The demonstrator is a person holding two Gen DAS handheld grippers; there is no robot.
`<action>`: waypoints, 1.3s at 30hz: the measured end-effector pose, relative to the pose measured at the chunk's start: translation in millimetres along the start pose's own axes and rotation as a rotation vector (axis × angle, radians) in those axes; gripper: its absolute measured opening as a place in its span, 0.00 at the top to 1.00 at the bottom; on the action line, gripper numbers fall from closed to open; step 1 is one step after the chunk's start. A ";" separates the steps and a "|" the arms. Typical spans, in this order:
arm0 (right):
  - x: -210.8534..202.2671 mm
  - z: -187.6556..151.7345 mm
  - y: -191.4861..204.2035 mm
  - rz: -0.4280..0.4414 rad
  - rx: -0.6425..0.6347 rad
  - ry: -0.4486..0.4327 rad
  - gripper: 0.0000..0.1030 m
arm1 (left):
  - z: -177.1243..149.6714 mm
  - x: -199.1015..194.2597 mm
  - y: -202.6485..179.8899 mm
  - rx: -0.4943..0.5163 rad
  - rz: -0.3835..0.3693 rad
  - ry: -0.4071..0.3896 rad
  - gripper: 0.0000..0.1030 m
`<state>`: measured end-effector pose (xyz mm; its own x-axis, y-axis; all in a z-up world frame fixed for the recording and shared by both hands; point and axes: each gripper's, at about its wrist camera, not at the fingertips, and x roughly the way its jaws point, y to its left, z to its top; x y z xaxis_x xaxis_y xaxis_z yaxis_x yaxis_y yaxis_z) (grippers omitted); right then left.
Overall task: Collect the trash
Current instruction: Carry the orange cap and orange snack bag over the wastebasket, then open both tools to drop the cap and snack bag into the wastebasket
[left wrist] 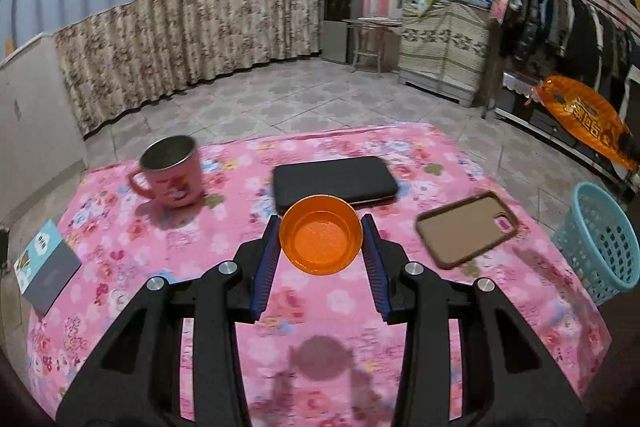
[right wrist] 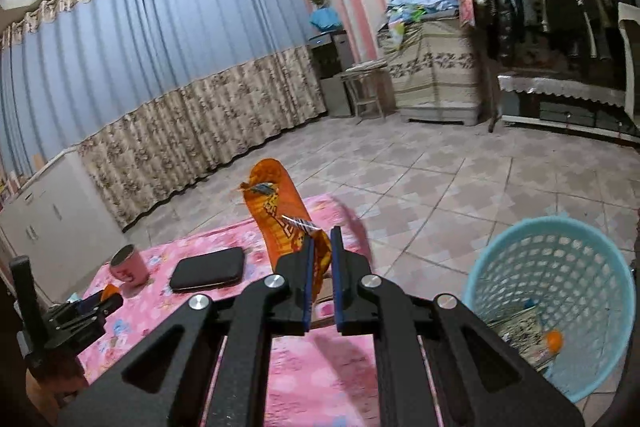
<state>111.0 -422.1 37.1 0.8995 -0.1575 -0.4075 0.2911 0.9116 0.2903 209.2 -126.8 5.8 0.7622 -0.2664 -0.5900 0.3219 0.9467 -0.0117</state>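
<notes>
Your left gripper [left wrist: 321, 241] holds a small round cup [left wrist: 321, 233] above the table [left wrist: 132, 259]. Behind the cup, a flat case [left wrist: 334, 181] lies on the table. The mug [left wrist: 172, 171] stands left of the case; a phone case [left wrist: 466, 229] lies to its right. A card [left wrist: 46, 265] sits at the table's left edge. The laundry-style basket [right wrist: 554, 301] stands on the floor right of the table, with scraps in it. Your right gripper [right wrist: 322, 259] holds a snack wrapper [right wrist: 280, 211] above the table's right side, left of the basket.

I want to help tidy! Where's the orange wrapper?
The orange wrapper is pinched in the right tongs, held above the pink table, left of the blue basket.
</notes>
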 end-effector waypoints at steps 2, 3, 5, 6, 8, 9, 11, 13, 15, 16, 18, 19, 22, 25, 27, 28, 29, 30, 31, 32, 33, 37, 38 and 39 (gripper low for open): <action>-4.5 4.7 -8.3 -0.007 0.007 -0.012 0.92 | 4.0 -0.3 -11.1 -0.002 -0.022 -0.005 0.62; -6.9 7.2 -12.2 -0.012 0.006 -0.021 0.92 | 5.9 -0.6 -15.5 0.000 -0.024 -0.007 0.62; -12.5 13.0 -18.2 -0.029 -0.021 -0.040 0.92 | 10.9 -2.1 -27.7 0.012 -0.031 -0.015 0.62; -13.9 15.4 -21.0 -0.037 -0.035 -0.046 0.92 | 12.8 -3.3 -33.4 0.020 -0.035 -0.018 0.62; -19.9 19.7 -31.1 -0.056 -0.050 -0.051 0.92 | 17.7 -5.8 -45.4 0.023 -0.055 -0.028 0.62; -23.0 22.0 -35.8 -0.068 -0.049 -0.056 0.92 | 22.3 -6.9 -53.5 0.011 -0.084 -0.032 0.62; -29.8 26.7 -54.6 -0.103 -0.026 -0.068 0.92 | 30.1 -10.3 -75.1 0.028 -0.120 -0.045 0.62; -36.7 29.5 -71.1 -0.137 -0.001 -0.081 0.92 | 37.3 -12.3 -100.2 0.053 -0.151 -0.061 0.62; -45.1 32.5 -92.7 -0.181 0.016 -0.089 0.92 | 42.9 -12.5 -126.6 0.067 -0.194 -0.067 0.62; -50.1 34.6 -103.3 -0.201 0.030 -0.096 0.92 | 44.8 -11.8 -137.5 0.073 -0.210 -0.069 0.62; -59.5 37.2 -126.1 -0.234 0.064 -0.100 0.92 | 48.6 -10.4 -169.6 0.088 -0.260 -0.074 0.62; -65.2 38.6 -135.0 -0.246 0.059 -0.098 0.92 | 49.7 -8.8 -188.7 0.096 -0.293 -0.073 0.62; -81.4 44.8 -154.0 -0.295 0.066 -0.115 0.92 | 45.8 -6.2 -228.2 0.095 -0.388 -0.059 0.62; -88.6 48.0 -165.5 -0.319 0.076 -0.118 0.92 | 38.9 -2.1 -270.7 0.133 -0.429 -0.048 0.62; -88.8 49.1 -169.5 -0.327 0.073 -0.112 0.92 | 35.8 3.8 -291.4 0.141 -0.454 -0.033 0.62; -87.5 48.8 -171.6 -0.331 0.072 -0.107 0.92 | 34.6 5.3 -297.7 0.146 -0.459 -0.030 0.62; -86.1 47.9 -172.0 -0.333 0.075 -0.100 0.92 | 33.5 7.5 -306.3 0.156 -0.464 -0.029 0.62; -83.6 48.0 -173.6 -0.336 0.078 -0.095 0.92 | 32.4 9.2 -312.0 0.160 -0.463 -0.028 0.62; -83.8 46.3 -176.5 -0.342 0.082 -0.088 0.92 | 31.2 11.9 -318.7 0.161 -0.468 -0.023 0.62; -78.8 47.2 -180.2 -0.345 0.089 -0.079 0.92 | 32.2 14.2 -321.4 0.162 -0.471 -0.020 0.62; -78.4 46.6 -183.0 -0.347 0.094 -0.078 0.92 | 31.6 16.0 -325.4 0.166 -0.473 -0.017 0.62; -80.5 44.1 -187.6 -0.347 0.109 -0.080 0.92 | 32.3 22.8 -340.9 0.184 -0.478 -0.008 0.62; -80.9 43.0 -187.8 -0.348 0.112 -0.079 0.92 | 31.8 24.4 -344.2 0.191 -0.479 -0.003 0.62; -81.1 42.2 -188.8 -0.346 0.115 -0.078 0.92 | 31.5 26.3 -346.8 0.194 -0.483 0.004 0.62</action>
<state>-3.1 -597.5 51.9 0.7623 -0.4817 -0.4323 0.6132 0.7513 0.2441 135.3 -467.7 19.8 0.4993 -0.6636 -0.5570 0.7347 0.6651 -0.1338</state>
